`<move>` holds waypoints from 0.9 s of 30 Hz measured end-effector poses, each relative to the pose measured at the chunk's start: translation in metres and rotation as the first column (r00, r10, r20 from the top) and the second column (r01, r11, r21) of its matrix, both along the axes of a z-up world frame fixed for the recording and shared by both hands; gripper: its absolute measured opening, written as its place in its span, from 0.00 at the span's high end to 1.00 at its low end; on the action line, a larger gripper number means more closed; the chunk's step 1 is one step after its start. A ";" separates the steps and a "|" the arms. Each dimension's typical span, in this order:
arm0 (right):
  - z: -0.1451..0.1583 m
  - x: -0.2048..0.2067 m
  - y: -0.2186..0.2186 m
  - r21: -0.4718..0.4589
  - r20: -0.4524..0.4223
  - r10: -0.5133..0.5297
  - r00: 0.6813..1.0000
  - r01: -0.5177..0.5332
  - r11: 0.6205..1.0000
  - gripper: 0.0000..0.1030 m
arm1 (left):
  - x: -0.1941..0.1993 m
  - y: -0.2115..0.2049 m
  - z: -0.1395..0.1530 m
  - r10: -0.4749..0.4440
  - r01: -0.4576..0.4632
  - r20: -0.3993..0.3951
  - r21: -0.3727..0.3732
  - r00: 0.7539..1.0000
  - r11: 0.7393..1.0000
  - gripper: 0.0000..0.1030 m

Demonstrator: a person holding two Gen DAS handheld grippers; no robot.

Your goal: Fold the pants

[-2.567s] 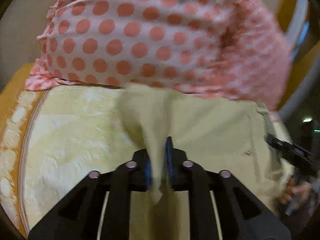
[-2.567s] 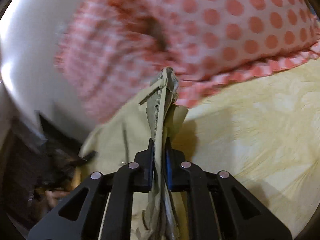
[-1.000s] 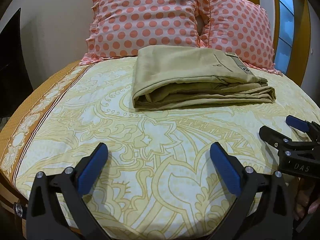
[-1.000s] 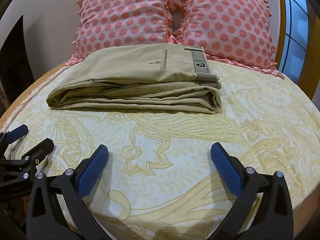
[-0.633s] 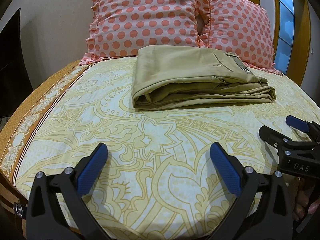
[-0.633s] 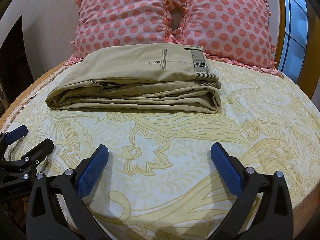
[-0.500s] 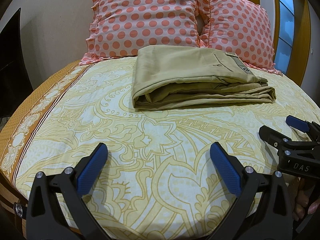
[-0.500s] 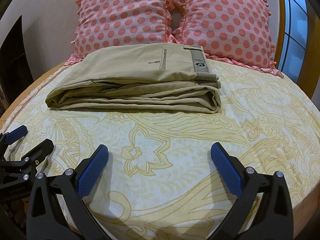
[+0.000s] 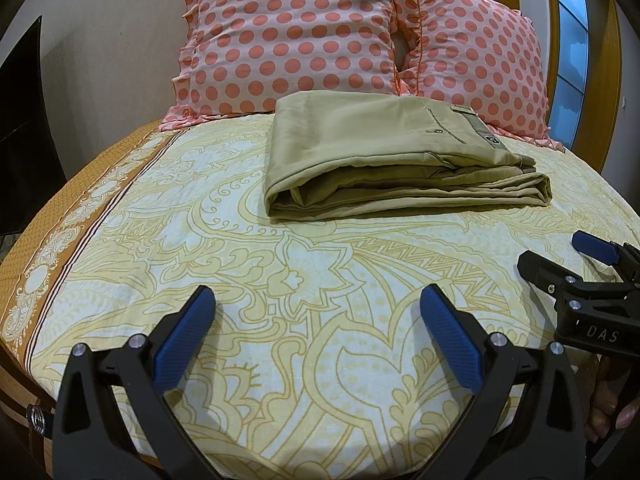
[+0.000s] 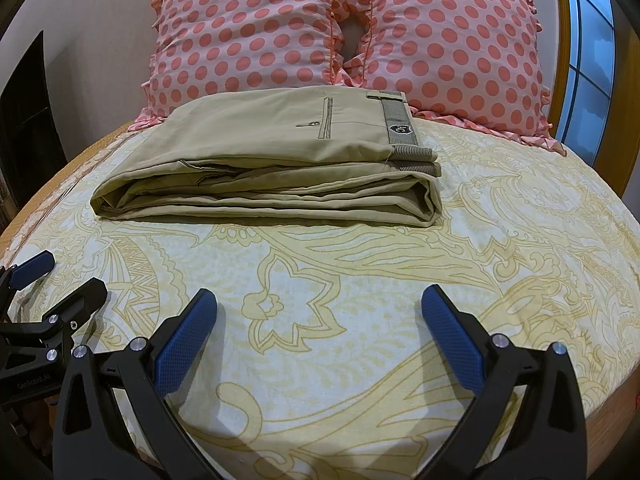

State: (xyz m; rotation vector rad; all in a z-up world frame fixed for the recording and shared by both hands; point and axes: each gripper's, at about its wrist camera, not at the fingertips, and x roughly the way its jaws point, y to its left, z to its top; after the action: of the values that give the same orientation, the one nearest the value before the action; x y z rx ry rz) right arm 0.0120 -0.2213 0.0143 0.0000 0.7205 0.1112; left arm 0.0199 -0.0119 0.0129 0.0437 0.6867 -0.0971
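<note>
The khaki pants [image 9: 384,160] lie folded in a flat stack on the bed, in front of the pillows; they also show in the right wrist view [image 10: 280,168], waistband to the right. My left gripper [image 9: 316,320] is open and empty, low over the sheet, well short of the pants. My right gripper [image 10: 318,320] is open and empty too, at the same distance. Each gripper shows at the other view's edge: the right gripper [image 9: 576,272] and the left gripper [image 10: 48,284].
Two pink pillows with coral dots [image 9: 304,40] [image 10: 440,40] lean against the wall behind the pants. The yellow patterned bedsheet [image 9: 280,272] has an orange border at the left edge [image 9: 60,220]. A window with a wooden frame [image 10: 588,52] stands at the right.
2.6 s ago both grippers were shut on the pants near the pillows. They have since let go, opened and drawn back; over the last second nothing has moved.
</note>
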 end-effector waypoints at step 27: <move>0.001 0.000 -0.002 0.000 0.001 0.003 1.000 -0.003 1.000 0.01 | 0.001 -0.001 0.000 0.000 0.000 0.010 0.001 1.000 1.000 0.02</move>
State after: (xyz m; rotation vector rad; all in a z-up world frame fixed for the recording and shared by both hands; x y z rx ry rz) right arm 0.0125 -0.2228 0.0150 -0.0011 0.7198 0.1141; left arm 0.0208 -0.0127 0.0125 0.0452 0.6762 -0.0966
